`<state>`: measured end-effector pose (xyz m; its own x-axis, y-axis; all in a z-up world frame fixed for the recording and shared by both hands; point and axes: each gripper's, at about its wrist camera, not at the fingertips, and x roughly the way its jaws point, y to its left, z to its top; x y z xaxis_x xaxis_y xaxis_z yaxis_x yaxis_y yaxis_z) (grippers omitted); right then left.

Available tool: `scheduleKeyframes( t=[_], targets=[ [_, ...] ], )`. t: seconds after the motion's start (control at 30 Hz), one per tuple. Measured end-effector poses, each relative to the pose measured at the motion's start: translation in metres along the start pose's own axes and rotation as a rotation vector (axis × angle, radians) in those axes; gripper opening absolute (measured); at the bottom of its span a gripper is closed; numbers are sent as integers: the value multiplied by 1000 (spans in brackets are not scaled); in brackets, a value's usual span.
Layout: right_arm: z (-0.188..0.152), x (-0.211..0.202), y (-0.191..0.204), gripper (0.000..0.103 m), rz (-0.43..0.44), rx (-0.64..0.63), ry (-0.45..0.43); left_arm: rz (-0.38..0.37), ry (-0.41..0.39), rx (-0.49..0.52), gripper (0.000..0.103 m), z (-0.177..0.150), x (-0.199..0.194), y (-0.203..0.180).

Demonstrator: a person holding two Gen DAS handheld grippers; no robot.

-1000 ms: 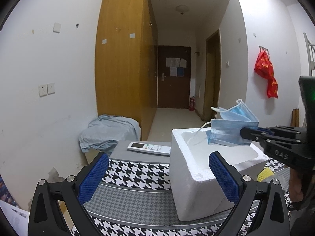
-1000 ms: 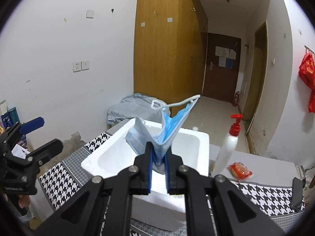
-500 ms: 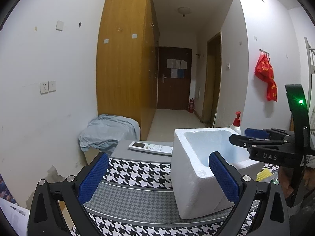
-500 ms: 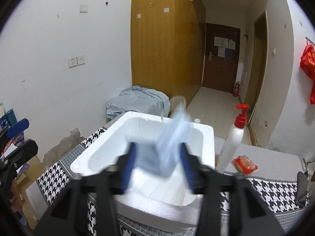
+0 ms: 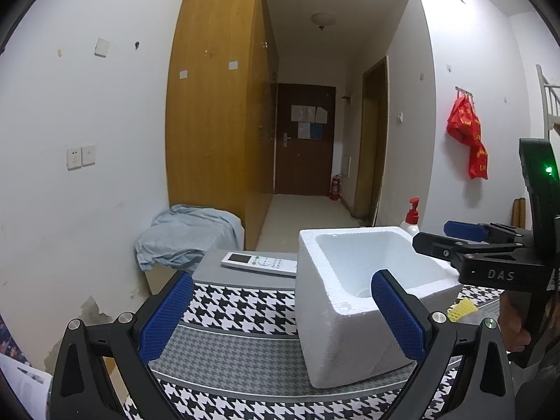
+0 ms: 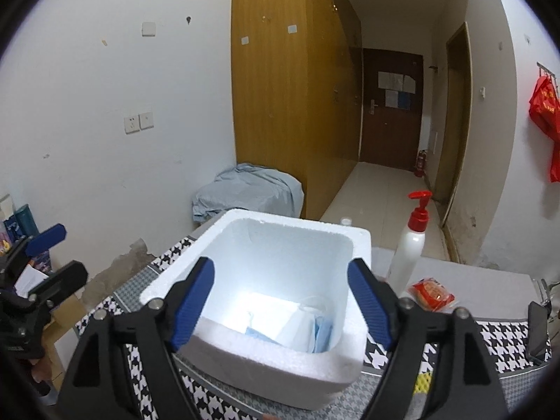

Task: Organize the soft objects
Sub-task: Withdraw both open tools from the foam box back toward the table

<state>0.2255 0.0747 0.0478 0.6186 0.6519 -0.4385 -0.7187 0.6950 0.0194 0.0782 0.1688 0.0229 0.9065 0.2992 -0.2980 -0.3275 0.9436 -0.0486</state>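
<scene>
Inspecting right gripper (image 6: 280, 301): we find jaws spread wide, empty, above the foam box (image 6: 325, 238).
Left gripper (image 5: 280, 318): equally wide, empty.
Masks (image 6: 311, 332): inside box, partly hidden by its near wall.

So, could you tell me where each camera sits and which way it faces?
Left wrist: on the left gripper, beside the foam box, facing the hallway; own open fingers and the right gripper show.
Right wrist: on the right gripper, above the box, looking in at blue masks; left gripper shows.
Shared: box, pump bottle, wardrobe.
</scene>
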Motion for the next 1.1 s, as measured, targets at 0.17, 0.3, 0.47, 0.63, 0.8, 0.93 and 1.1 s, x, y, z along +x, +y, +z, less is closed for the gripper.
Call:
scheduleKeyframes(
  t=[0.17, 0.3, 0.47, 0.63, 0.8, 0.93, 1.1],
  targets=[
    [-2, -16, -2, 88, 15, 7, -29, -14, -14, 7, 102, 3, -6, -6],
    [-2, -28, -4, 89, 21, 13, -50, -24, -19, 21, 102, 4, -10, -13],
    [-4, -44, -5, 95, 5, 9, -91, -30, -23, 28, 102, 5, -15, -18],
    [-6, -59, -3, 96, 6, -8, -117, -31, -20, 29, 102, 6, -19, -24],
    [-10, -77, -4, 97, 12, -1, -142, -38, -29, 21, 102, 7, -25, -30],
    [-15, -90, -4, 99, -8, -11, -162, -57, -41, 33, 102, 8, -33, -39],
    [-24, -107, -8, 99, -22, -14, -180, -79, -49, 55, 102, 6, -40, -53]
  ],
)
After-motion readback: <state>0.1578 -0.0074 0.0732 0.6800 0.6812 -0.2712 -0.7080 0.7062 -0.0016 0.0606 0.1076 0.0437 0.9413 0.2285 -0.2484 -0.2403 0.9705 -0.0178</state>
